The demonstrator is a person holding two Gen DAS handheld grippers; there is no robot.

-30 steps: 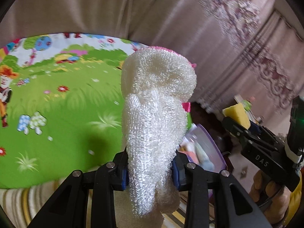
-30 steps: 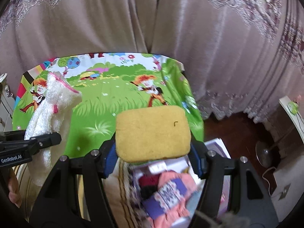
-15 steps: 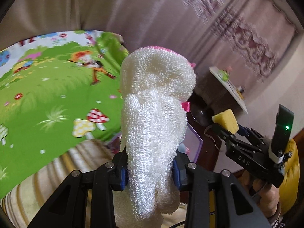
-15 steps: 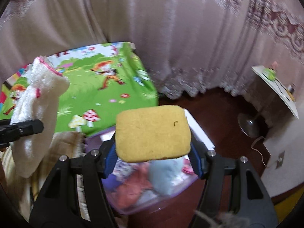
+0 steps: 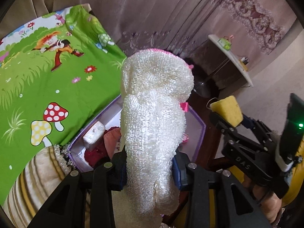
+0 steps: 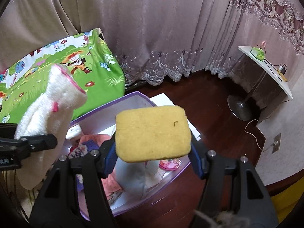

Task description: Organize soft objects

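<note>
A: Biggest first? Purple-rimmed box (image 6: 133, 98) on the floor beside the green cartoon sheet (image 5: 57, 79), clothes already inside.

B: Left gripper (image 5: 149, 168) pinches a white fluffy cloth (image 5: 153, 114) near its lower end, above the box. Limp, light; it flops past the pads.

A: Right gripper (image 6: 153, 152) clamps a yellow sponge (image 6: 153, 133) by its edges, over the box. Squashy, springy, probably weightless. Edge grip suits.

L gripper (image 5: 149, 168) angled steeply down, blue pads clamped on a white fluffy cloth (image 5: 152, 117), R gripper (image 6: 153, 159) angled down alongside to its right, pads squeezing a yellow sponge (image 6: 153, 133), bare hand (image 5: 269, 207) on R handle
</note>
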